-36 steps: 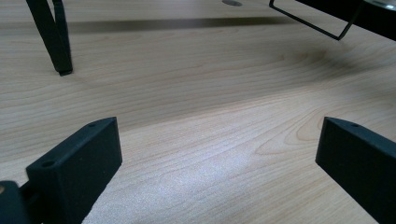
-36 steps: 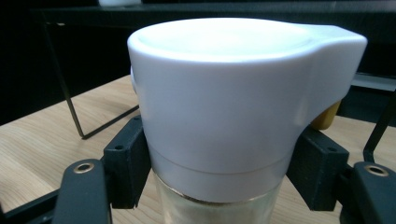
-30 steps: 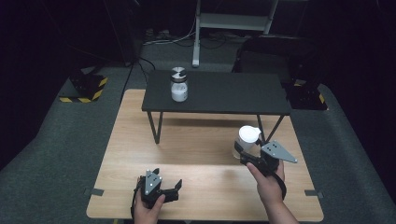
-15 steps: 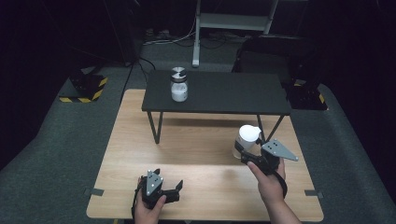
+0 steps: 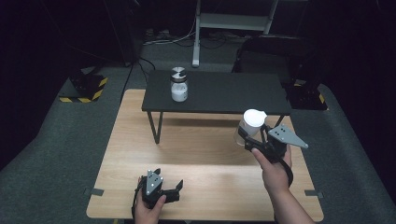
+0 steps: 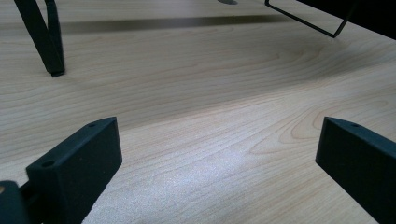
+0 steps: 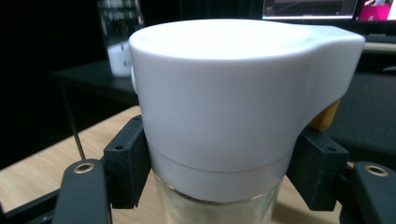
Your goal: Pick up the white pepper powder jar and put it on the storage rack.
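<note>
A clear bottle with a white cap (image 5: 251, 122) hangs above the right side of the wooden table (image 5: 201, 154), and my right gripper (image 5: 252, 140) is shut on it just below the cap (image 7: 233, 93). Both black jaws press the bottle's neck in the right gripper view. A glass jar with a silver lid (image 5: 178, 84) holding white powder stands on the left part of the low black shelf (image 5: 219, 93); it also appears far off as the jar (image 7: 119, 37). My left gripper (image 5: 161, 189) rests open near the table's front edge, its jaws wide apart over bare wood (image 6: 210, 154).
The black shelf stands on thin black legs (image 6: 46, 42) across the back of the table. Yellow-black striped blocks (image 5: 84, 93) lie on the grey floor to the left. A dark chair (image 5: 280, 51) and a white desk frame (image 5: 224, 23) sit behind.
The right gripper with the bottle has shifted very slightly; the left gripper has barely moved.
</note>
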Tool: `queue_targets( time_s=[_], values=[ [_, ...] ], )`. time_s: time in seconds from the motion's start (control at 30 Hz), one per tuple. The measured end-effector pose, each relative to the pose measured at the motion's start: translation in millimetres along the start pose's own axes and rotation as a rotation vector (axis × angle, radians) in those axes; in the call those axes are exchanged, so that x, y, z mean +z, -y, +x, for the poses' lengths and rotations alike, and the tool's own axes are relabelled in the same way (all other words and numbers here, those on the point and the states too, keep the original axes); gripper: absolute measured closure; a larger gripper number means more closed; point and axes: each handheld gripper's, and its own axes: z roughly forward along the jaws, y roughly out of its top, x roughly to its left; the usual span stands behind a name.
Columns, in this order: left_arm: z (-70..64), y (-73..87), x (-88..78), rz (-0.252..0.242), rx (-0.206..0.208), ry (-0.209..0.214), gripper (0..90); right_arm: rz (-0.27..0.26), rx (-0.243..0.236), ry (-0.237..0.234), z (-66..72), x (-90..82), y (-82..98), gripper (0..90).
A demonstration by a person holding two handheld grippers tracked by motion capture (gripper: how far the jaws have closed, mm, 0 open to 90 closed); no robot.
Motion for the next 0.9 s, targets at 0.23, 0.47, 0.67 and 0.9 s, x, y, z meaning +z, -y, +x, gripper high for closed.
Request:
queue_targets(
  time_s=[0.23, 0.47, 0.67, 0.9],
  values=[
    [0.6, -0.3, 0.0, 0.002, 0.002, 0.004, 0.6, -0.04, -0.019, -0.002, 6.4, 9.9, -36.3, 31.1],
    [2.5, 0.3, -0.1, -0.002, -0.006, 0.01, 0.6, -0.043, -0.005, 0.019, 6.3, 29.6, -58.4, 31.1],
    [2.7, 0.0, 0.1, -0.001, -0.008, 0.01, 0.6, -0.026, -0.017, 0.058, 4.6, 47.4, -67.2, 31.1],
    [2.3, -0.1, 0.4, -0.002, 0.001, 0.011, 0.6, 0.001, -0.025, 0.106, -2.3, 67.6, -70.1, 31.1]
  ],
)
